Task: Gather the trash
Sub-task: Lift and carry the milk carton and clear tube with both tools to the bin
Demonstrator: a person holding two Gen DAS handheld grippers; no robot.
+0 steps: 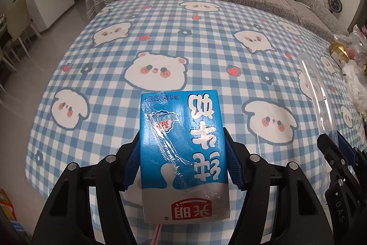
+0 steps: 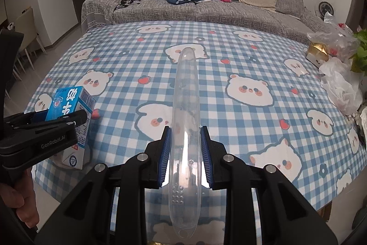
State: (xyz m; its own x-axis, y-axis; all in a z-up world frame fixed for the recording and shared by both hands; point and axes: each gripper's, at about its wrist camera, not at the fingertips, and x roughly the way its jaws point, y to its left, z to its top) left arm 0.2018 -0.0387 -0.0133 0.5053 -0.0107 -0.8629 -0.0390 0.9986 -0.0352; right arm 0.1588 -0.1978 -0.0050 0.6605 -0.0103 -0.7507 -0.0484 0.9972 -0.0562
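Note:
My left gripper (image 1: 182,160) is shut on a blue and white milk carton (image 1: 183,153), held above the checked tablecloth with its straw wrapper still taped on. The carton also shows in the right wrist view (image 2: 68,111), in the left gripper (image 2: 66,123) at the left edge. My right gripper (image 2: 185,155) is shut on a long clear plastic case (image 2: 185,107) that points away over the table. This clear case shows in the left wrist view (image 1: 318,102), and the right gripper (image 1: 337,148) holds its near end.
The table (image 2: 229,56) carries a blue checked cloth with bear prints. Crumpled plastic bags (image 2: 341,88), a gold box (image 2: 317,52) and a green plant (image 2: 362,54) crowd its right edge. A grey sofa (image 2: 206,8) with a backpack and clothes stands behind. Chairs (image 1: 18,22) stand at left.

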